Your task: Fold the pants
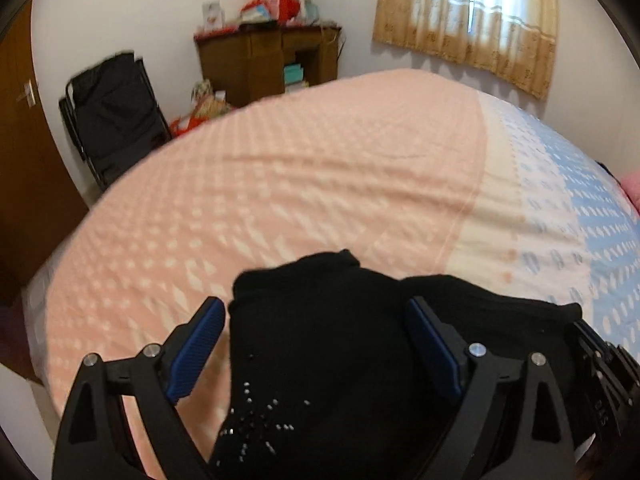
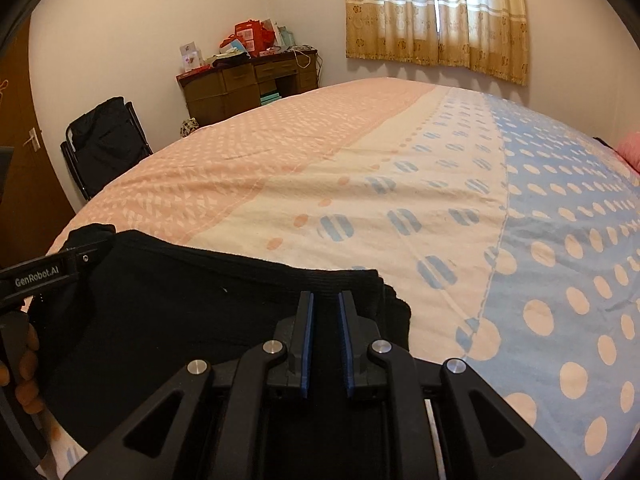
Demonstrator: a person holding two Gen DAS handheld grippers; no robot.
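A: Where are the pants [image 1: 320, 360] now?

B: They lie on the bed [image 1: 320, 184], at its near edge, as a black bundle that seems already folded over at least once. One part shows small shiny studs.

A: And the left tongs [image 1: 316, 344]?

B: They are spread wide, one blue pad on each side of the cloth, and neither pad seems to press it. Probably the person wants to take a thick part, so the jaws stand far apart.

A: The right tongs [image 2: 326, 340]?

B: Nearly pressed together over the black fabric, near its ribbed border. Whether a thin layer is pinched between the pads cannot be told; only a narrow dark gap is visible.

A: Why is the right one placed there?

B: Perhaps to keep the corner of the pants steady while the other side is taken for the next fold.
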